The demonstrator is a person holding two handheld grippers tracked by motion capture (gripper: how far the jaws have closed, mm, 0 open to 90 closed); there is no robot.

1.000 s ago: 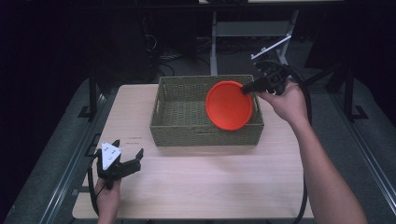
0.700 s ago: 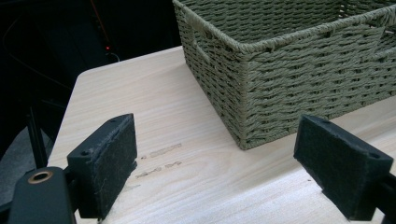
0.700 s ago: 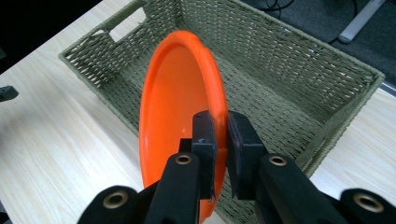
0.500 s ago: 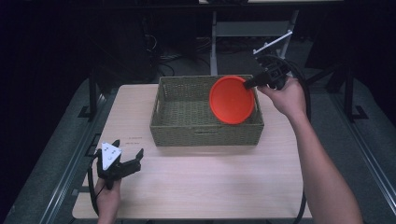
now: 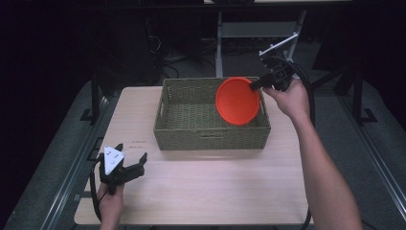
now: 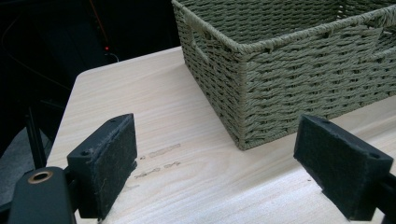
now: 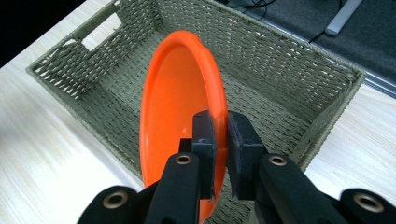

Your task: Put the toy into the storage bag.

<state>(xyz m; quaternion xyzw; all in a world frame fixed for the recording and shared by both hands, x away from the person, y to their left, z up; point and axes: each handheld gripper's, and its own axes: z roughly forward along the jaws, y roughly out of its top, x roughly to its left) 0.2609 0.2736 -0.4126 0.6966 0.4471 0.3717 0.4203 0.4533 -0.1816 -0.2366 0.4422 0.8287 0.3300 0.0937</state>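
An orange plate [image 5: 237,101] hangs on edge above the right part of a green woven basket [image 5: 167,125]. My right gripper [image 5: 255,85] is shut on the plate's rim; in the right gripper view the two pads [image 7: 204,135] pinch the rim of the orange plate [image 7: 175,112] over the basket's bare floor [image 7: 112,100]. My left gripper [image 5: 130,167] rests low at the table's front left, open, with nothing between its pads [image 6: 107,163]. The near left corner of the basket [image 6: 243,88] stands ahead of it.
The light wooden table [image 5: 206,187] has free room in front of the basket. Dark floor, cables and a metal stand [image 5: 282,45] lie beyond the table's far edge.
My right gripper has lifted the orange plate a little higher over the basket and tipped it more upright. The left gripper has not moved.
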